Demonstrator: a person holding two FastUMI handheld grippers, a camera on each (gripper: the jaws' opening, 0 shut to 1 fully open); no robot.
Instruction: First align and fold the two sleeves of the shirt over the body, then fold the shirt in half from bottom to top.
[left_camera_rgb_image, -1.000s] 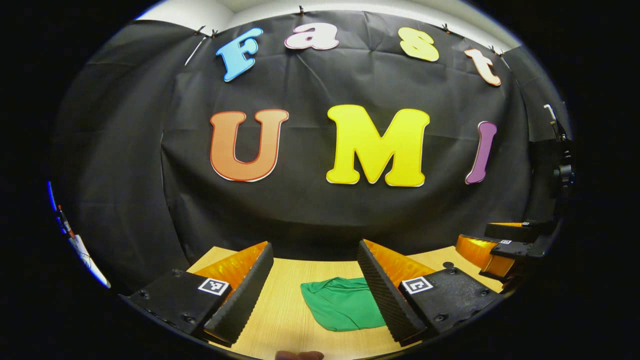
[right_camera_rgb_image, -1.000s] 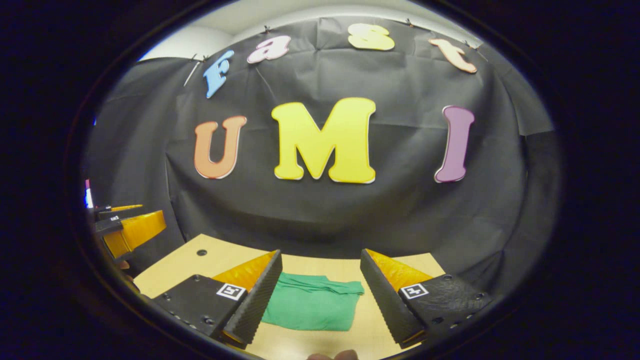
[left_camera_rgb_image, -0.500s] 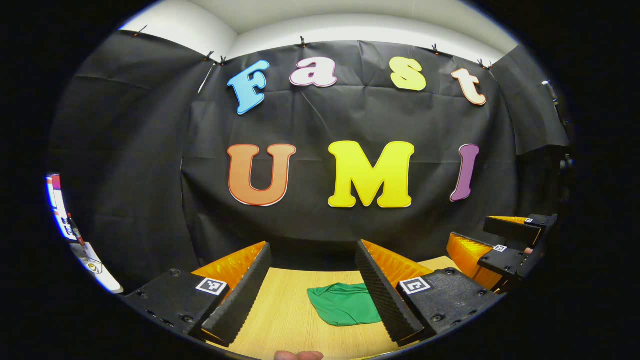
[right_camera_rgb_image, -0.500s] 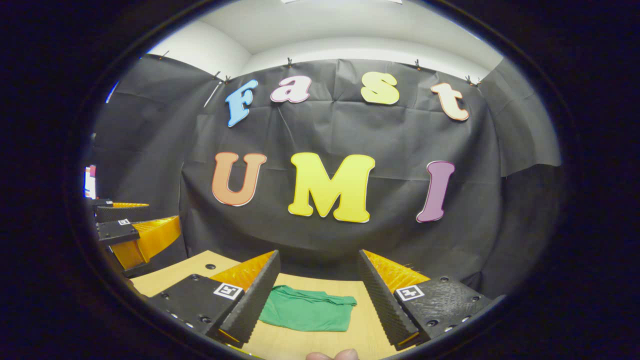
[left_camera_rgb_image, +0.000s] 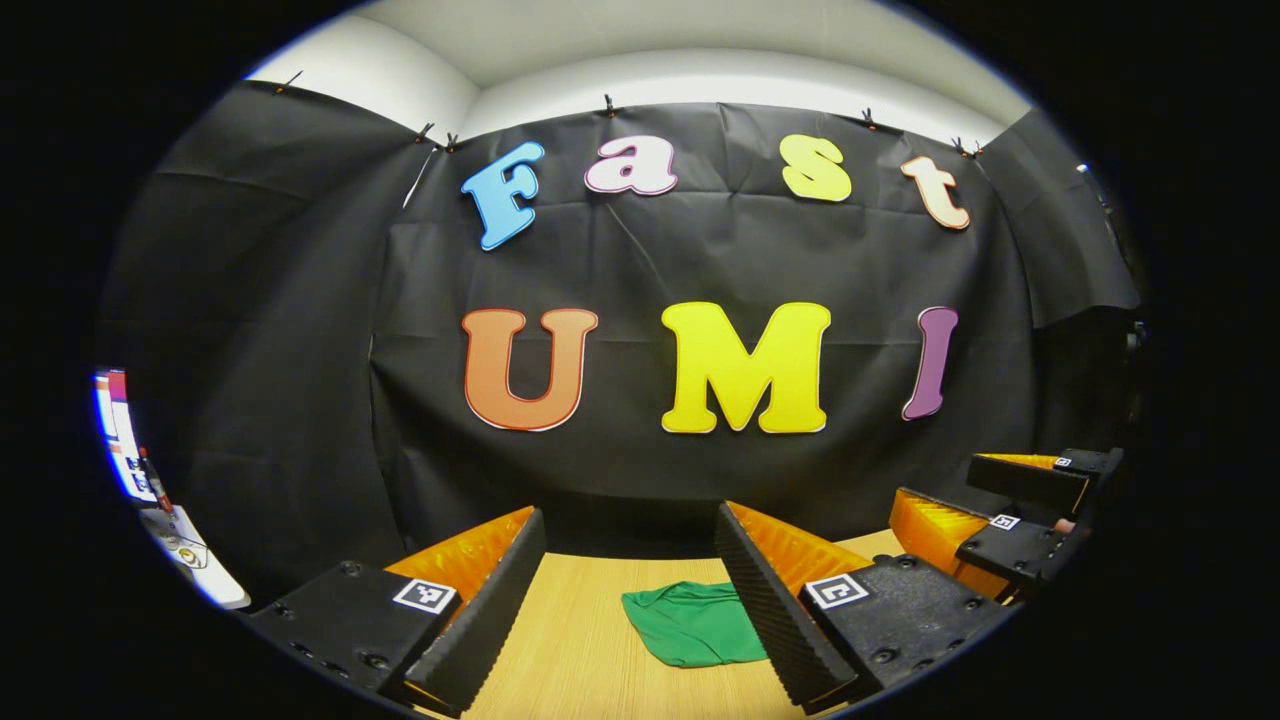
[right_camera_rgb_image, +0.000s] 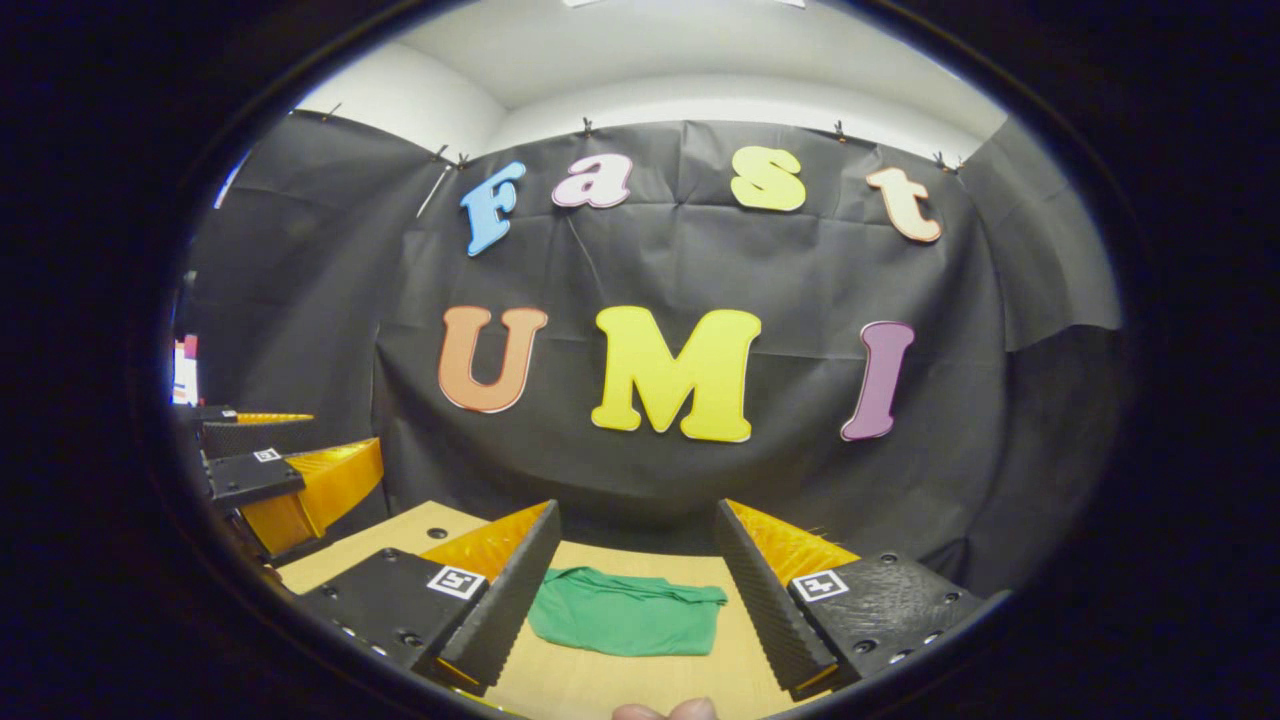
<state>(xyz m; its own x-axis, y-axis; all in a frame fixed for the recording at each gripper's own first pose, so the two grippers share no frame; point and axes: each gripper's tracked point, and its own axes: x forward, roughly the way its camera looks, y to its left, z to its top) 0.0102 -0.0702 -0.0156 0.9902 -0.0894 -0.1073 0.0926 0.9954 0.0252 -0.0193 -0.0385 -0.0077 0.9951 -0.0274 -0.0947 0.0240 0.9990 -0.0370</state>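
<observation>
Both tools (left_camera_rgb_image: 630, 600) (right_camera_rgb_image: 630, 590) lifted back, folded shirt (right_camera_rgb_image: 625, 625) on table (left_camera_rgb_image: 580, 650) beyond.

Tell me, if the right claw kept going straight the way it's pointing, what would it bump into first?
Probably the black cloth wall. The open right claw points roughly level above the table, so it would likely pass over the folded green shirt, though depth is hard to judge.
</observation>
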